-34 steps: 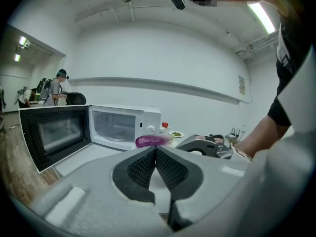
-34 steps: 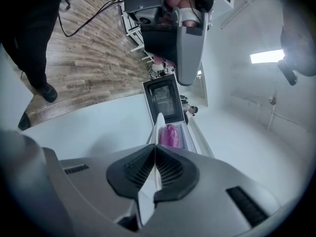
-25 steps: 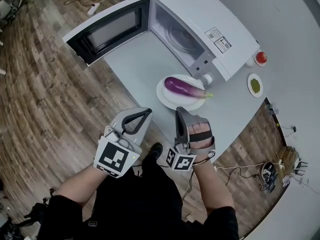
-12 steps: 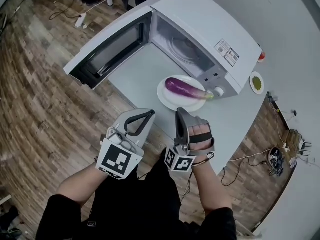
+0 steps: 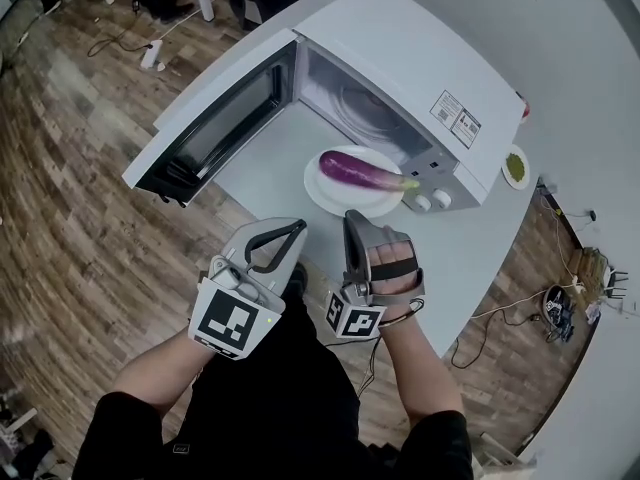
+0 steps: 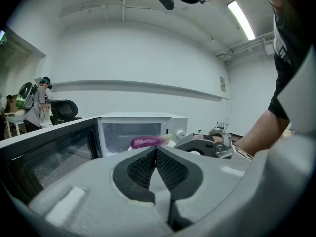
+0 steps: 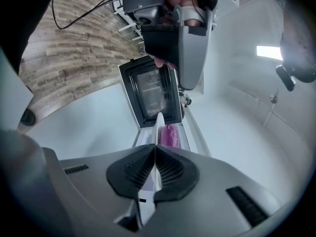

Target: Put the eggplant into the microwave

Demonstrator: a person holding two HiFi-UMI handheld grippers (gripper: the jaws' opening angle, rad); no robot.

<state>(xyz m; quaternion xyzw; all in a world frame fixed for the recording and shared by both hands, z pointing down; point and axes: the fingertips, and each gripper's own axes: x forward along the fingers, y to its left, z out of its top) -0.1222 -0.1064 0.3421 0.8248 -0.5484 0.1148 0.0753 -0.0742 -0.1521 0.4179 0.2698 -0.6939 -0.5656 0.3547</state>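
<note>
A purple eggplant [image 5: 358,169] lies on a white plate [image 5: 330,196] just in front of the open white microwave [image 5: 420,58], by its control panel. The door [image 5: 215,128] is swung wide to the left and the cavity [image 5: 345,93] is bare. My right gripper [image 5: 349,218] is shut on the plate's near rim; in the right gripper view the thin rim [image 7: 158,127] stands between the pads, with the eggplant [image 7: 170,135] beyond. Beside it on the left, my left gripper [image 5: 290,230] is shut and holds nothing; its view shows the eggplant [image 6: 148,141] ahead.
A small dish of green stuff [image 5: 516,166] sits on the grey table [image 5: 470,258] right of the microwave. The table's near edge runs just under both grippers. Cables and a power strip [image 5: 152,56] lie on the wooden floor. A person [image 6: 37,105] stands far off.
Both grippers have moved toward the microwave, the right one carrying the plate with the eggplant from in front of the control knobs closer to the open cavity.
</note>
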